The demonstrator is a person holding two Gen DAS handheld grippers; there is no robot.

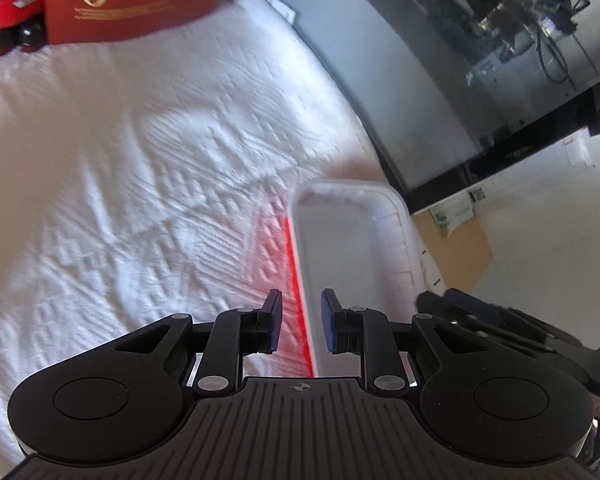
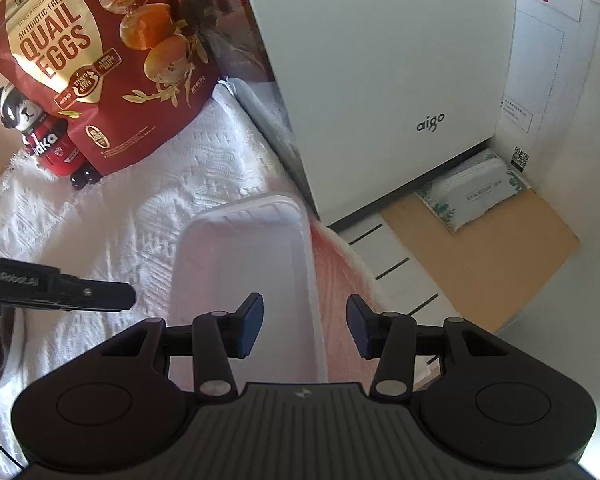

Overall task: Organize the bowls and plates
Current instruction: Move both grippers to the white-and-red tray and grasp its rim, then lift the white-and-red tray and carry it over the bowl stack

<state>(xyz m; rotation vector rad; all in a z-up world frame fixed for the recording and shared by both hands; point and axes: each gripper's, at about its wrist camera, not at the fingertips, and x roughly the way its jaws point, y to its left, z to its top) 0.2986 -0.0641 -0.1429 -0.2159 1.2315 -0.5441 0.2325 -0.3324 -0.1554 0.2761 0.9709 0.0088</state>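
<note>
A white rectangular plastic tray [image 1: 352, 240] lies on the white textured cloth [image 1: 120, 184], with a thin red edge along its left side. It also shows in the right wrist view [image 2: 244, 264]. My left gripper [image 1: 301, 320] is open, its fingers astride the tray's near left edge, holding nothing. My right gripper [image 2: 306, 326] is open wide above the tray's near right edge, holding nothing. The left gripper's side [image 2: 60, 286] pokes in from the left of the right wrist view.
A red quail-egg bag [image 2: 96, 52] and a panda figure [image 2: 40, 132] stand at the back of the cloth. A white aigo box [image 2: 380, 72] stands right of the tray. The table edge drops to a floor with cardboard [image 2: 492, 264].
</note>
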